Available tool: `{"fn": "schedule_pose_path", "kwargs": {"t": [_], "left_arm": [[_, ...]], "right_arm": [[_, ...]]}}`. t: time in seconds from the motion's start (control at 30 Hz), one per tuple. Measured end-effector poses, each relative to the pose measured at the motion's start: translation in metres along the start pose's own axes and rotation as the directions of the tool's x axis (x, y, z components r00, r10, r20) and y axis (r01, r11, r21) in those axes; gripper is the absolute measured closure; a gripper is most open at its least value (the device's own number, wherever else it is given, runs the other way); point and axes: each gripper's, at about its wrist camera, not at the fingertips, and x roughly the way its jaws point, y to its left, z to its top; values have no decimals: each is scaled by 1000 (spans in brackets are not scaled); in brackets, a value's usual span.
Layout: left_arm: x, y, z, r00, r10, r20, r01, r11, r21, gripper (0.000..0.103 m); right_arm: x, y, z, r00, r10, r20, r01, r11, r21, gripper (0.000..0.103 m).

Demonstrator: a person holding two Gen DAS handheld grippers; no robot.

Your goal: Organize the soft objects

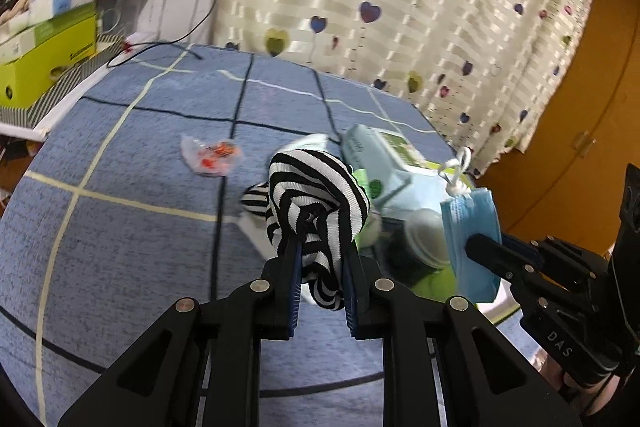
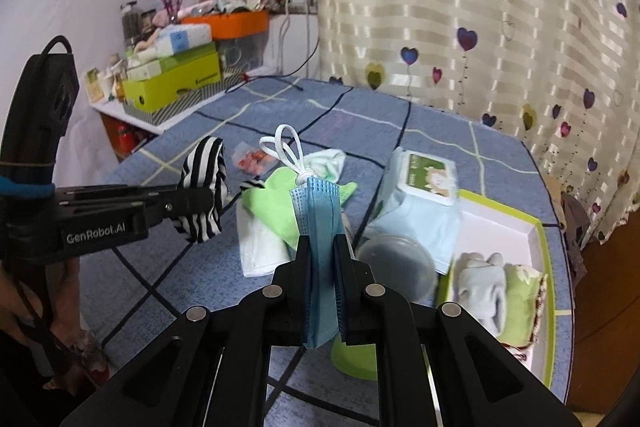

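Ahead of my two grippers the worktop wears a blue cloth with a grid of pale and dark lines. Beyond my right gripper lies a heap: a green cloth draped over a white towel, a pale folded cloth just behind them, a pack of wet wipes to the right, and a round clear lid close in front of my right jaw. Further right sits a white tray with a green rim; a pale grey soft piece and a green printed cloth lie inside it, side by side. A small clear packet with orange bits rests alone on the cloth, past my left gripper and to its left. A lime-green box stands on a shelf beyond the worktop's far left edge, and a heart-print curtain hangs behind everything.

My left jaws are clamped on a black-and-white striped cloth — it bulges out above the tips and hangs clear of the worktop. My right jaws are pressed together on a folded blue face mask, held upright with its white ear loops knotted at the top, raised in front of the heap.
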Motion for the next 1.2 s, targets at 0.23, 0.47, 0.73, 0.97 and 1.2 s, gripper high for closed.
{"fn": "schedule_pose_path", "kwargs": {"t": [0.23,0.47,0.73,0.97,1.2], "left_arm": [[-4,-25,3,1000,-13,6,13,999,42,84],[0,-46,0,1000,-20,-7,20,997,74,84],[2,-68,1,999,-32,-12,33,993,110,84],[6,-90,1,998,-52,-23,55,988,145,84],[12,-111,1,997,-69,-36,74,981,179,84]], "right_arm": [[-21,-19,-7,999,-23,38,21,999,47,93],[-28,-35,-17,998,-32,48,28,996,81,93],[-42,-54,-25,996,-55,67,46,992,120,93],[-53,-71,-34,994,-76,72,64,986,155,93],[-58,-89,-42,993,-98,72,83,979,187,93]]}}
